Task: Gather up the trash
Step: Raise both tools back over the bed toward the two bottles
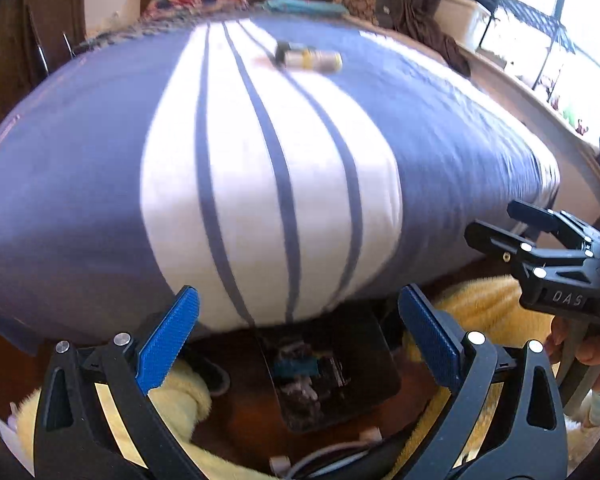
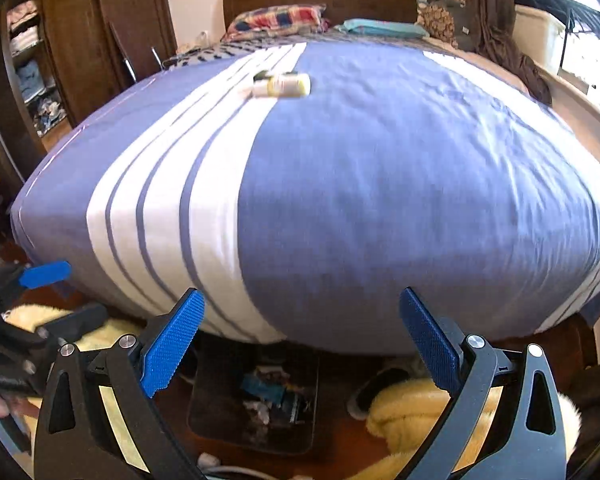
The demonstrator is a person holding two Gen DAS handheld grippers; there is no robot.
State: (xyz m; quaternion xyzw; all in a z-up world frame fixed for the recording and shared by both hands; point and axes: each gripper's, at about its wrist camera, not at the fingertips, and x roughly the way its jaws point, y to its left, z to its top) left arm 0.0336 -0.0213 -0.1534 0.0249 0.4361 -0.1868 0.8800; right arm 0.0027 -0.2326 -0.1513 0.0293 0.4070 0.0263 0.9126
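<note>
Here both tools stand wide apart and hold nothing. The left tool [image 1: 298, 336] hangs past the foot of the bed [image 1: 80, 168], above a dark bin [image 1: 364, 400] of scraps on the floor. The right tool [image 2: 302, 340] hovers likewise, over the same bin [image 2: 204, 412]. The trash, a small pale bottle [image 1: 310, 59], lies on its side far up the blue-and-white cover, at about twelve o'clock from the left tool; from the right tool the bottle [image 2: 282, 85] sits near twelve, well apart from either.
</note>
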